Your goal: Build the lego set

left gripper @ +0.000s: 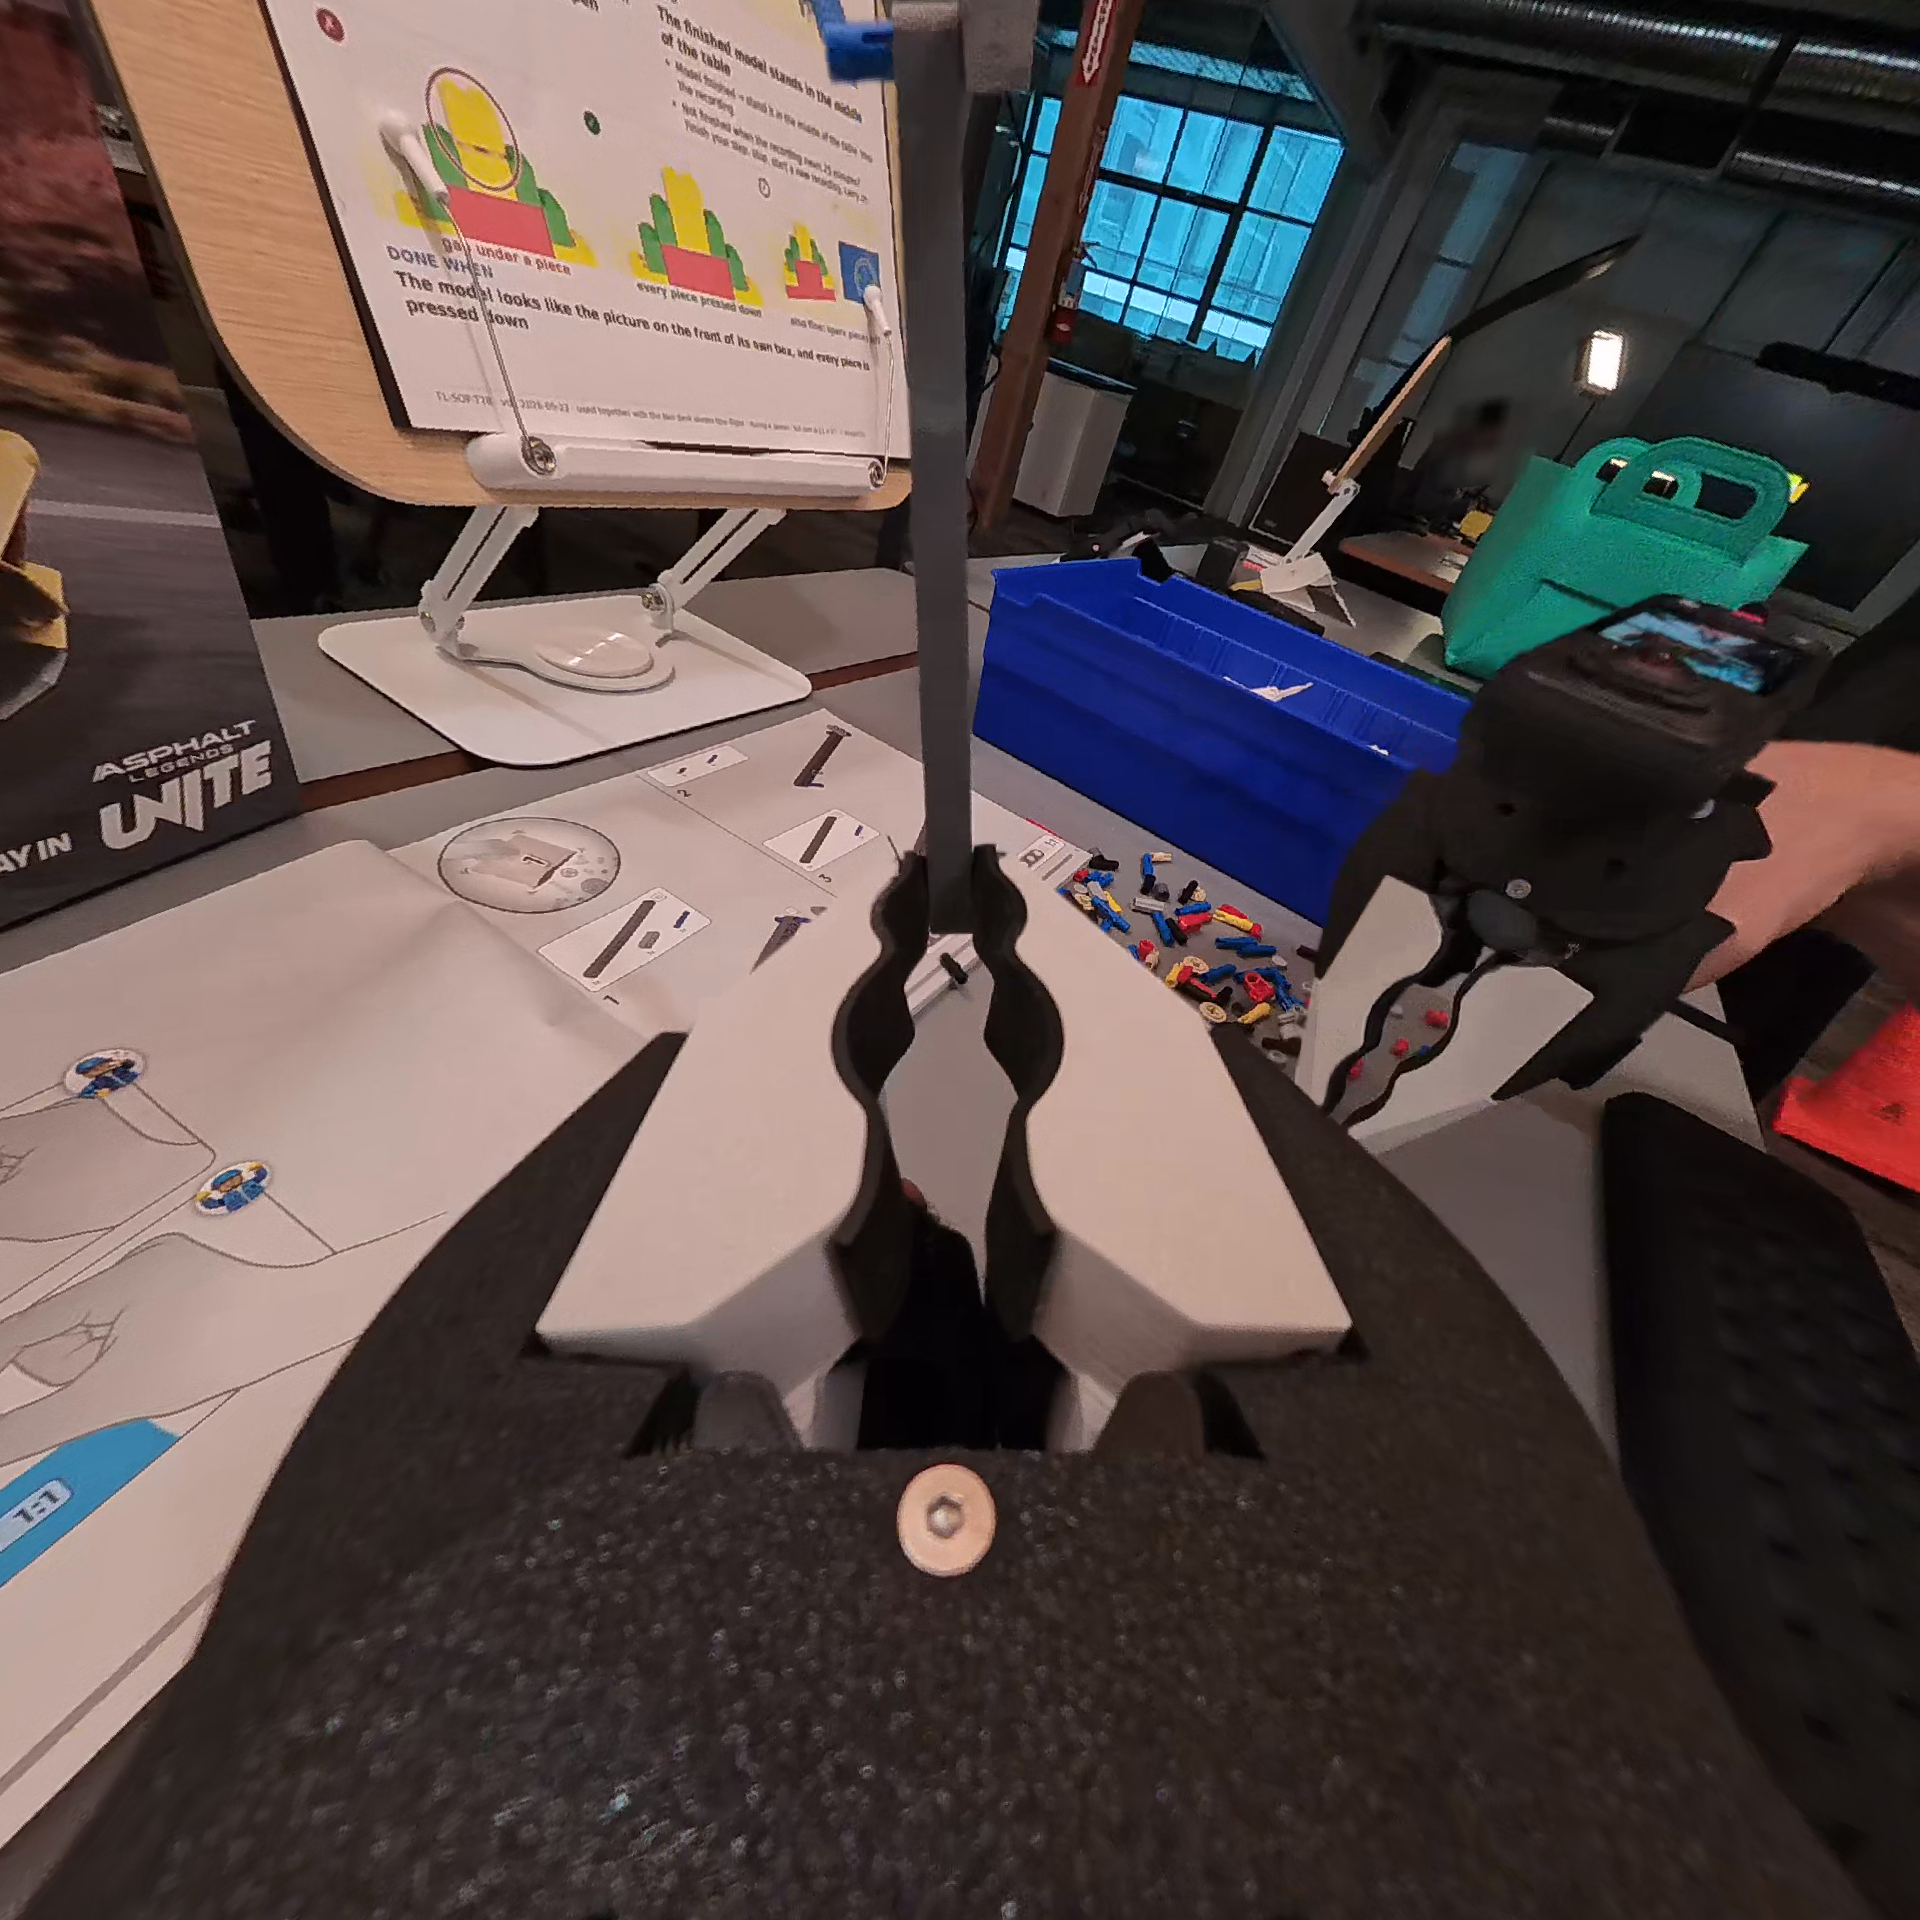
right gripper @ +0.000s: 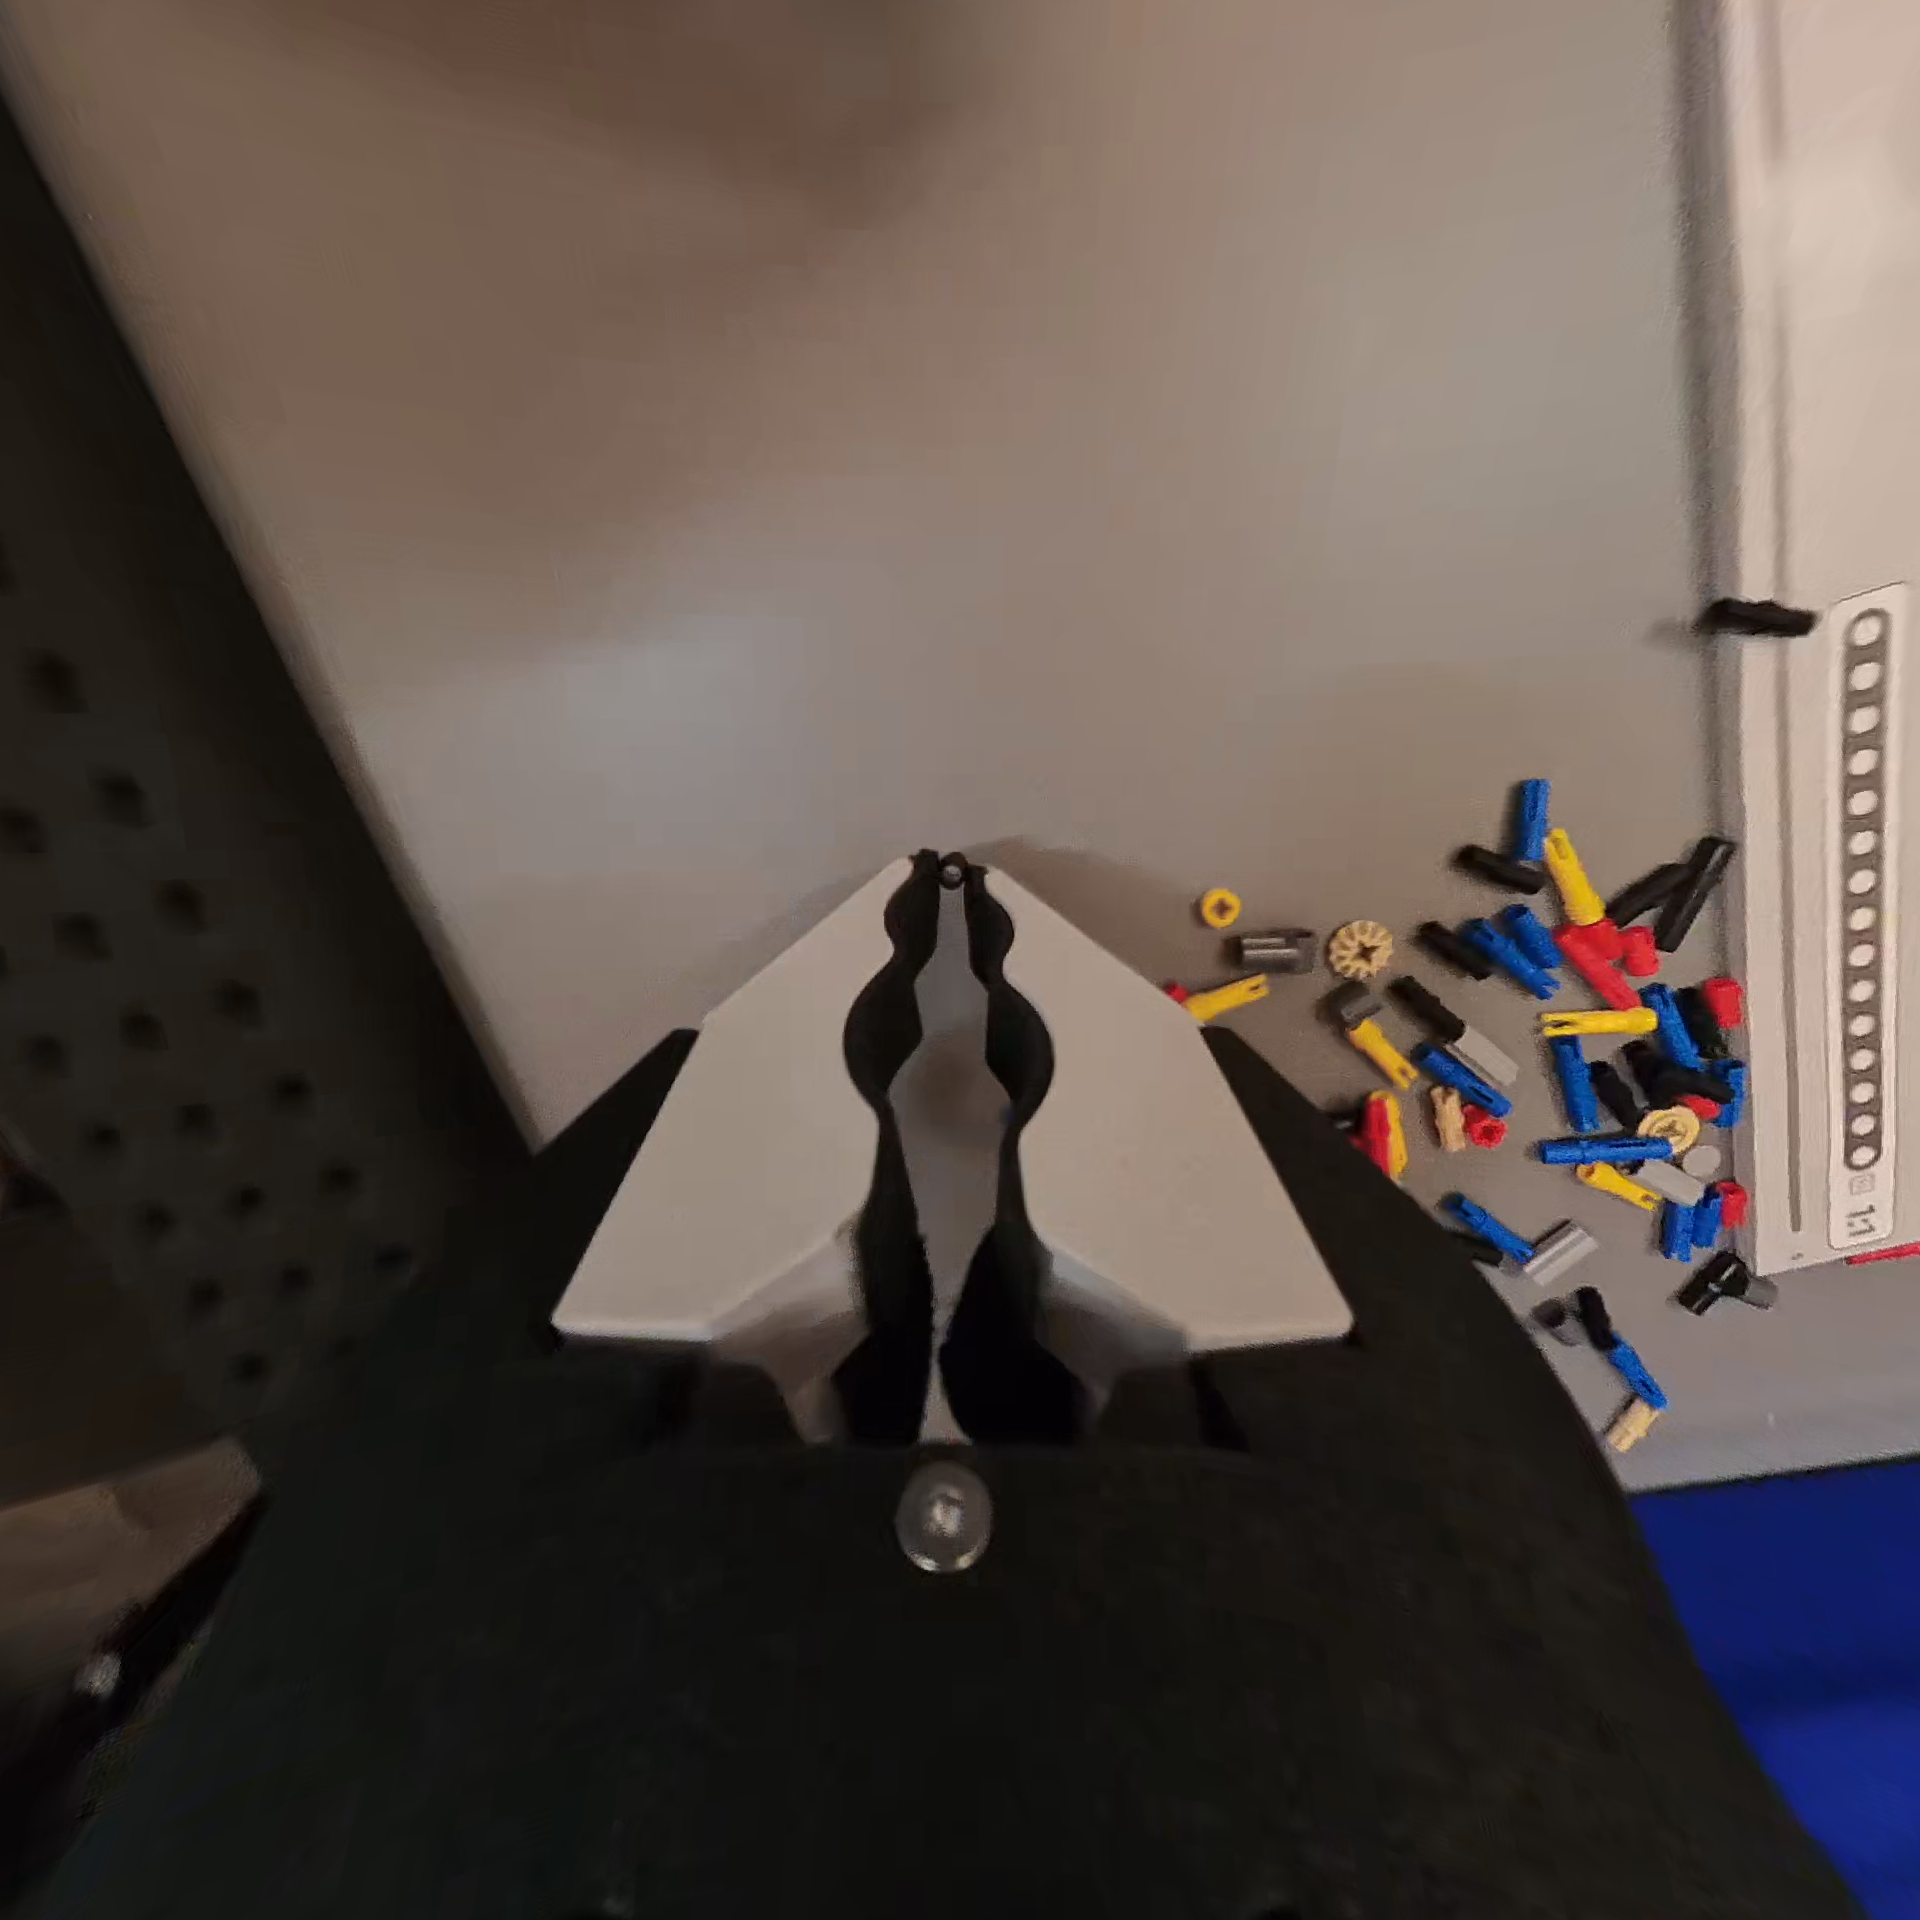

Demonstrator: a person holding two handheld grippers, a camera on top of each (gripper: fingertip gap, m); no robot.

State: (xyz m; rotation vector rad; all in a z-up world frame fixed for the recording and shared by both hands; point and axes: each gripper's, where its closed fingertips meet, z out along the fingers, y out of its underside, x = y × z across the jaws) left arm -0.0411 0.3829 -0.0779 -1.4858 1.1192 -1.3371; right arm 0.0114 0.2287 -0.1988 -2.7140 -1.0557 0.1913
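Note:
My left gripper (left gripper: 948, 896) is shut on the lower end of a long dark grey beam (left gripper: 935, 436), held upright above the table; a blue pin (left gripper: 858, 44) sticks out near its top. My right gripper (right gripper: 948, 871) is shut on a small black pin (right gripper: 952, 869) held end-on above the grey table. It also shows in the left wrist view (left gripper: 1397, 1049), to the right of the beam, held by a hand. A pile of small blue, yellow, red and black pins (right gripper: 1579, 1049) lies on the table right of the right gripper, and shows in the left wrist view (left gripper: 1195, 935).
An open instruction booklet (left gripper: 343, 997) lies flat at left; its edge shows in the right wrist view (right gripper: 1829, 935), with a loose black pin (right gripper: 1756, 617) by it. A blue bin (left gripper: 1195, 707) stands behind the pile. A stand with a printed sheet (left gripper: 623, 218), a dark box (left gripper: 114, 644) and a green bag (left gripper: 1621, 551) stand farther back. My right fingertips sit around 20 cm from my left ones.

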